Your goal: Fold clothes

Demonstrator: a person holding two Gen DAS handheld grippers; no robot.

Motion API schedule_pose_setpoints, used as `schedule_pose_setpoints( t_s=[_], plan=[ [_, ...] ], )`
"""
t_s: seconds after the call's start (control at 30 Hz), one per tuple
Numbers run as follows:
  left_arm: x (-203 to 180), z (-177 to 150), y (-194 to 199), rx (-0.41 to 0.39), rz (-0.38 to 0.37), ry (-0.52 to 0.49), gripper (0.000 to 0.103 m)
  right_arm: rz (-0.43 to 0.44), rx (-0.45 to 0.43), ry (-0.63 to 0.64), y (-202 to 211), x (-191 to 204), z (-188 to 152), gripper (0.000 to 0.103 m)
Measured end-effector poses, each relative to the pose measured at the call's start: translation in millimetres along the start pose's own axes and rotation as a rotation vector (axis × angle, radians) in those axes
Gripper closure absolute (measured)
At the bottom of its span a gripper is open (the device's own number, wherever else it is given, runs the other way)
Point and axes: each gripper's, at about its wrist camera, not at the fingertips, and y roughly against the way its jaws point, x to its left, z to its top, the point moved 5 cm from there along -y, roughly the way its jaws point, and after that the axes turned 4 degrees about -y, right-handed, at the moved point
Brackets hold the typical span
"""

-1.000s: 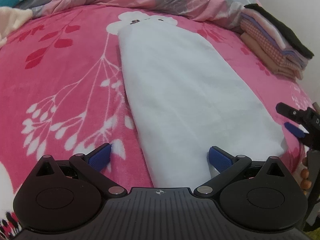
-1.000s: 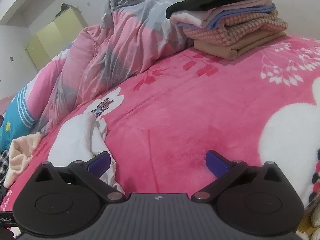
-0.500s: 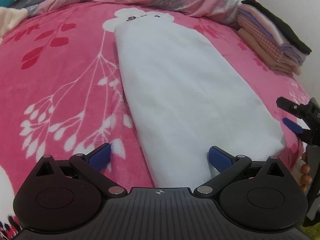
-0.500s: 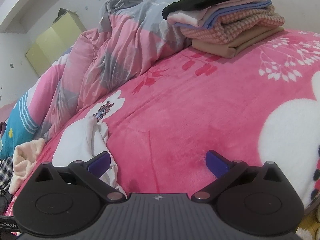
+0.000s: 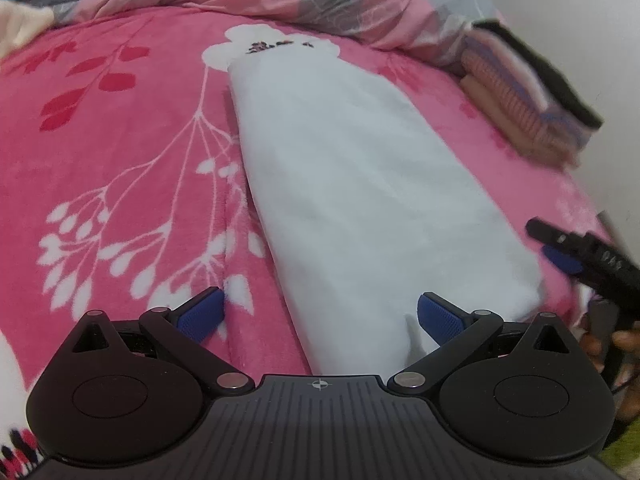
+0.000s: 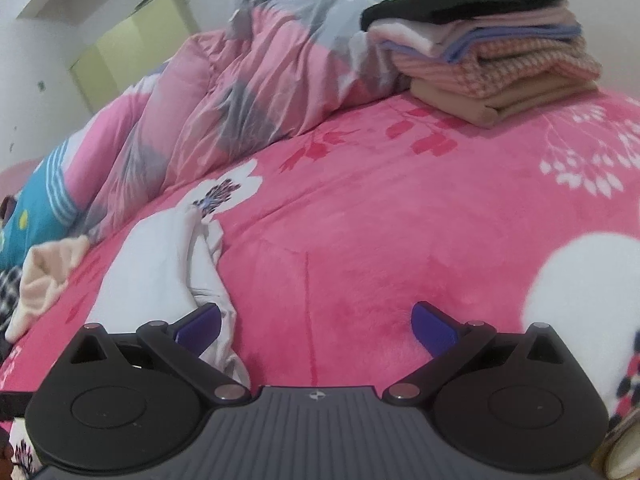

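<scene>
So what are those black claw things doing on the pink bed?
A person is folding clothes with two hand-held grippers. A white garment lies in a long strip on the pink blanket. The left gripper and right gripper sit at its near end, jaws open, holding nothing. A folded pile waits behind.

We note a pink floral bed cover (image 6: 400,232) ahead, a crumpled pink-grey quilt (image 6: 256,92) beyond it, and a pale-green cabinet (image 6: 132,44) far left.
</scene>
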Motion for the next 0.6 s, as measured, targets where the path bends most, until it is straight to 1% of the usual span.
schedule_pose_setpoints(
  t_s=[0.07, 0.13, 0.17, 0.27, 0.33, 0.4, 0.47, 0.53, 0.6],
  plan=[
    [5, 7, 10, -0.055, -0.044, 0.015, 0.000, 0.060, -0.006, 0.007, 4, 7, 9, 0.000],
    [9, 13, 20, -0.110, -0.088, 0.030, 0.000, 0.137, -0.005, 0.025, 4, 18, 21, 0.000],
    [10, 19, 20, -0.123, -0.102, 0.011, 0.000, 0.175, 0.005, 0.035, 1, 25, 27, 0.000],
    [13, 36, 13, -0.148, -0.129, -0.043, 0.004, 0.288, 0.084, 0.048, -21, 44, 43, 0.001],
    [22, 48, -2, -0.147, -0.142, -0.030, 0.010, 0.354, 0.165, 0.033, -46, 52, 51, 0.005],
    [33, 55, -17, -0.113, -0.181, 0.025, 0.027, 0.407, 0.244, 0.021, -70, 57, 59, 0.008],
    [45, 62, -32, -0.078, -0.221, 0.083, 0.032, 0.402, 0.314, 0.015, -94, 56, 63, 0.011],
    [55, 66, -45, -0.047, -0.272, 0.138, 0.032, 0.391, 0.383, 0.005, -115, 53, 65, 0.013],
    [63, 69, -56, -0.024, -0.325, 0.188, 0.032, 0.408, 0.430, -0.004, -132, 53, 66, 0.012]
  ],
)
